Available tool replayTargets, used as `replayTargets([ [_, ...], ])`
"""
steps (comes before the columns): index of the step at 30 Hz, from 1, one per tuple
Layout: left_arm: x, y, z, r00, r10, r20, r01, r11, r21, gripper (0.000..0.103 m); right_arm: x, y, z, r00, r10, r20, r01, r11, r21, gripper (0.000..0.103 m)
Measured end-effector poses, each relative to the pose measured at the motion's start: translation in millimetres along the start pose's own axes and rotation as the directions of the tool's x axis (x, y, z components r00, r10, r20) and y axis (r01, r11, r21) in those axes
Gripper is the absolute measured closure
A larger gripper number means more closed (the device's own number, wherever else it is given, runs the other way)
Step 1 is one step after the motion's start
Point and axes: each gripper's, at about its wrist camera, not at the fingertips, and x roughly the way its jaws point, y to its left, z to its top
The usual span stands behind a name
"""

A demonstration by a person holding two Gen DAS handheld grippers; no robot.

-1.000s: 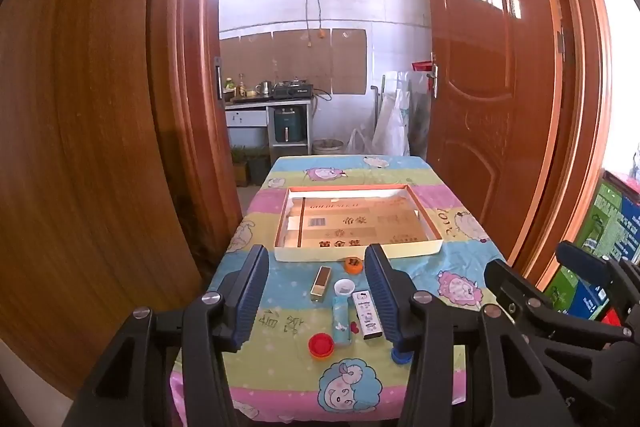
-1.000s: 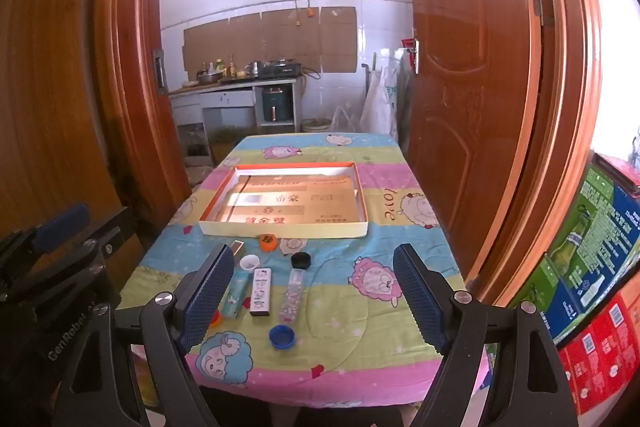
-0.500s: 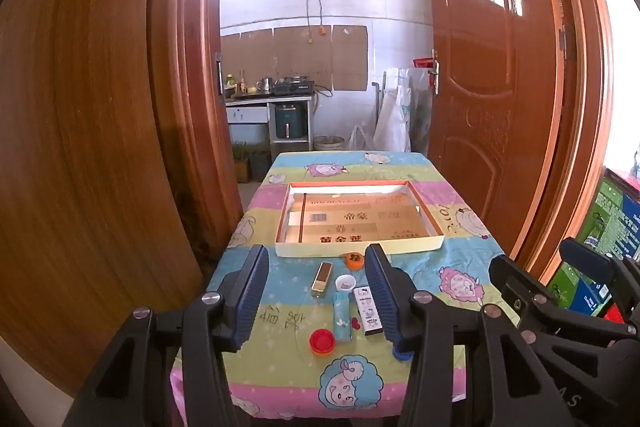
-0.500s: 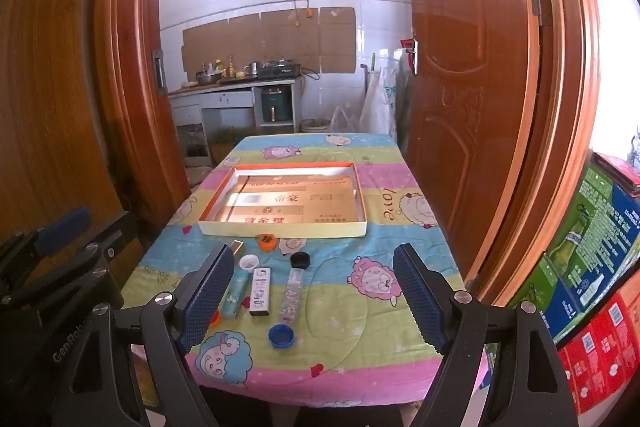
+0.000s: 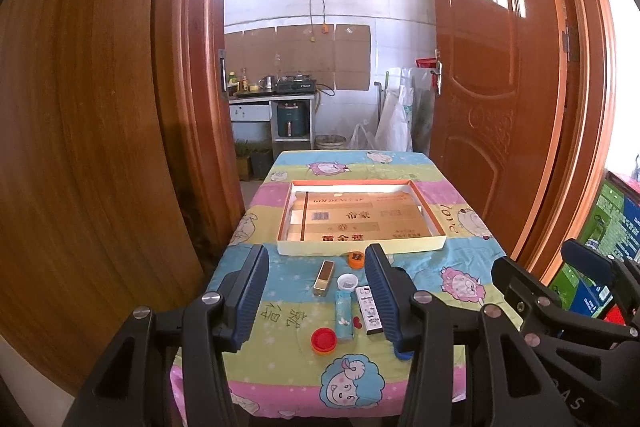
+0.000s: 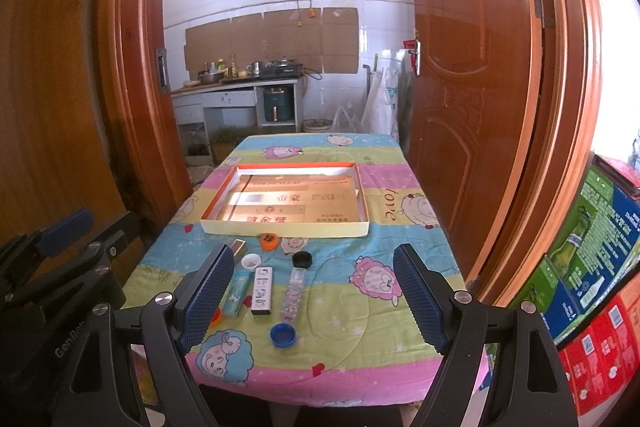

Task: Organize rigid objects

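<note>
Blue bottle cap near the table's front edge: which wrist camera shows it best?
The right wrist view: the blue bottle cap lies in full sight on the tablecloth between the open fingers, open side up. In the left wrist view only a sliver of it peeks out below the gripper's right-hand finger.

Ahead of your claws a glossy varnished wooden door (image 6: 476, 75), matt printed cloth tablecloth (image 6: 360, 307), matt cardboard tray (image 6: 284, 227), your fingers' ribbed rubbery blue pads (image 6: 420, 295), matt black plastic frames.
</note>
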Motion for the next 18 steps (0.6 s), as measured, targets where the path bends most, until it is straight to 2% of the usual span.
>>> replayTargets([
  [18,0.3,1.9,-0.4,1.000,-0.005,-0.011,0.005,1.000,-0.010,0.053,2.2,-0.5,-3.5,1.000,0.004,-0.005,-0.004,1.000,-0.001,0.020],
])
